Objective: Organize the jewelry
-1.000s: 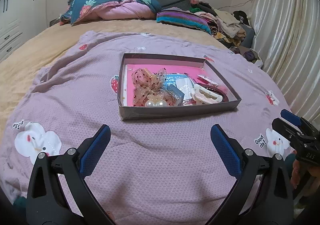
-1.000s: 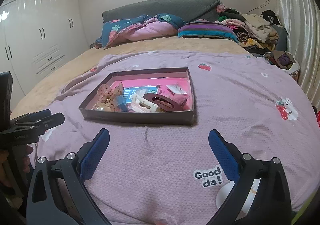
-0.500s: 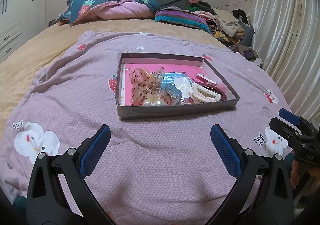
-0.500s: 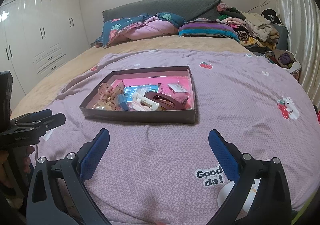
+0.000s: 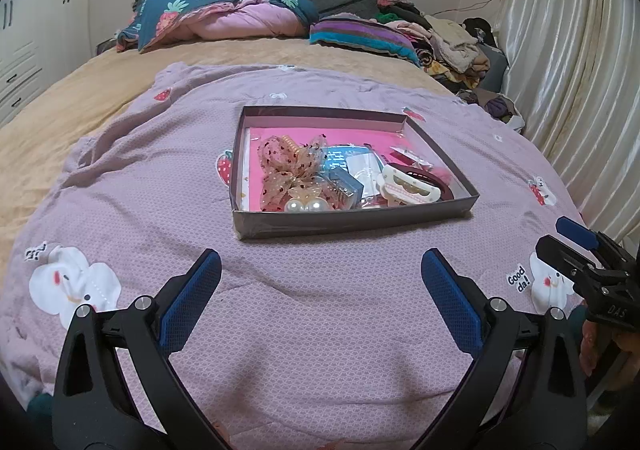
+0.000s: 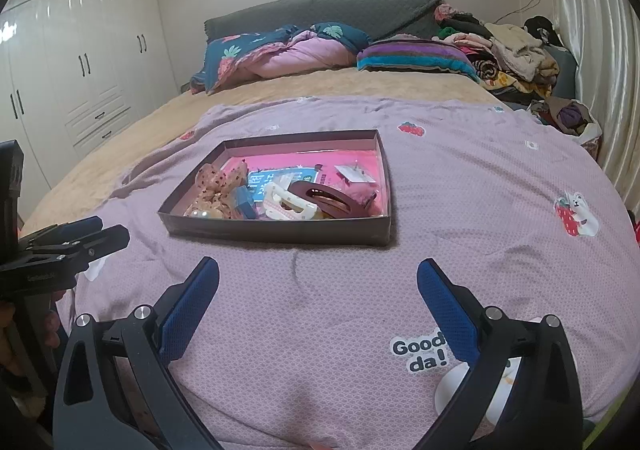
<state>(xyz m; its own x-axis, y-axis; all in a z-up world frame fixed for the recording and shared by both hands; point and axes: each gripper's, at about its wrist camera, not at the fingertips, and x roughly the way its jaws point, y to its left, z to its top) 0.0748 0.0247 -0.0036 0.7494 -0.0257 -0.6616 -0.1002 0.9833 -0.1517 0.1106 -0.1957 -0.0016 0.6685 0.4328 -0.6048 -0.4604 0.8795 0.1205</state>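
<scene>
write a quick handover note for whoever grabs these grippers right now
Left gripper: open, empty, hovering over the purple blanket short of the box.
Right gripper: open, empty, likewise short of it.
Shallow box sits mid-blanket; the dotted bow, pearl clip, white claw clip and dark claw clip are jumbled inside.
Done: nothing visibly sorted.
Left: all the sorting.

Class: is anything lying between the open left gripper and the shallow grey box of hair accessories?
Nothing visible. Only bare lilac quilt separates the left gripper from the shallow grey box; its near wall must be cleared.
</scene>
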